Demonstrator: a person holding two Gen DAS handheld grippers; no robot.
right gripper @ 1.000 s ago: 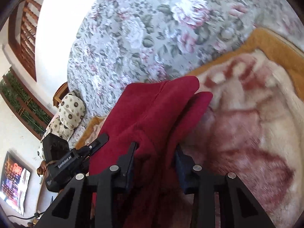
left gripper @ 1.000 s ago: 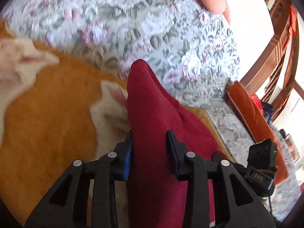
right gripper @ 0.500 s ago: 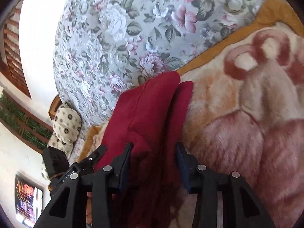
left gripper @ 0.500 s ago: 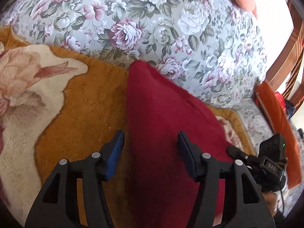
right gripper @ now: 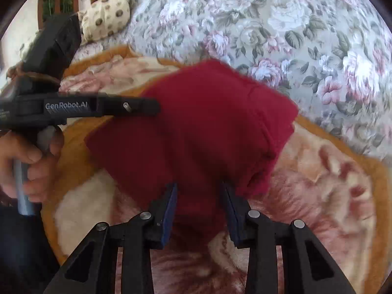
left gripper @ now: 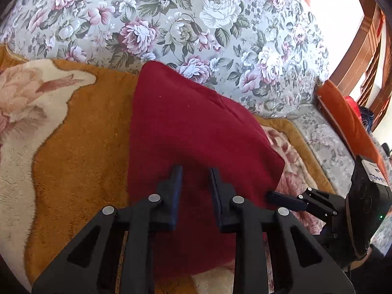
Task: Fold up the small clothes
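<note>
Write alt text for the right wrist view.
A dark red garment lies folded on an orange and cream plush blanket, before a floral cushion. The right tool straddles its near edge, jaws apart; the left tool reaches in from the left.

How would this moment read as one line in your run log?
step: fold | item: red cloth, folded, on blanket | left gripper: open over cloth | right gripper: open at cloth's edge

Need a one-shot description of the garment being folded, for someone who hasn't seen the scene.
Start at the floral-print sofa; in front of it lies an orange and cream plush blanket with a flower pattern. On that blanket sits the dark red garment, with both grippers at its near edge. It is the only plain, solid-coloured cloth there; everything around it is patterned.
</note>
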